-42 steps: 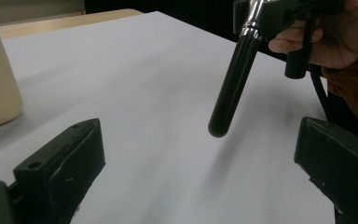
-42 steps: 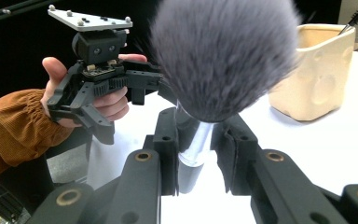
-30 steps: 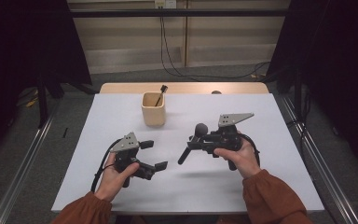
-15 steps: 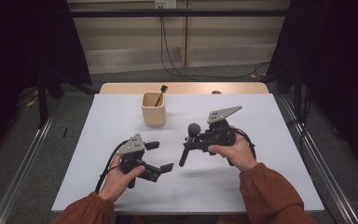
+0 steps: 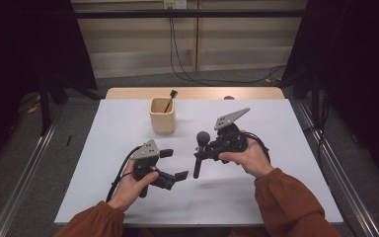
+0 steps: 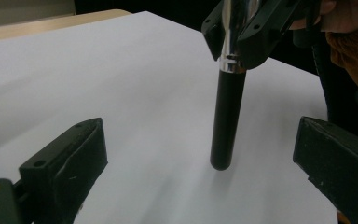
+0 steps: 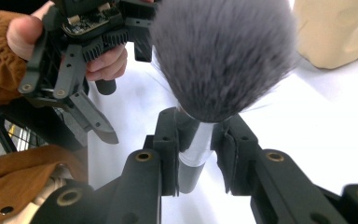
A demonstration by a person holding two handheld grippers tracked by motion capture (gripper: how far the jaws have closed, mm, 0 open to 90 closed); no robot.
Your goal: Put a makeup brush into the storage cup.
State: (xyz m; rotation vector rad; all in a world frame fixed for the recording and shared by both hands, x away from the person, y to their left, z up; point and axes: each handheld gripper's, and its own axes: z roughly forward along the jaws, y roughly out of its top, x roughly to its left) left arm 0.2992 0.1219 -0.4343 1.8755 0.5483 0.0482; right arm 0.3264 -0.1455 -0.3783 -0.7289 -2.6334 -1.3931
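— From my remote seat I read the big soft-bristled makeup brush (image 7: 221, 56) as fluffy grey fibre on top, a polished silver metal collar below it, and a smooth black handle with a faint satin sheen.

— Agreed. And the black two-jaw right gripper (image 7: 200, 154) clamped on that collar?

— Matt moulded plastic, slightly grainy, with brass-looking inserts in the screw holes. The black two-jaw left gripper (image 6: 200, 154) looks the same dull plastic.

— The white tabletop (image 5: 276, 197)?

— Smooth, matt white, paper-like; a bare pale wood strip runs along its far edge. I see the beige cylindrical cup (image 5: 162, 115) near that edge as matt, unglazed-looking, slightly uneven.
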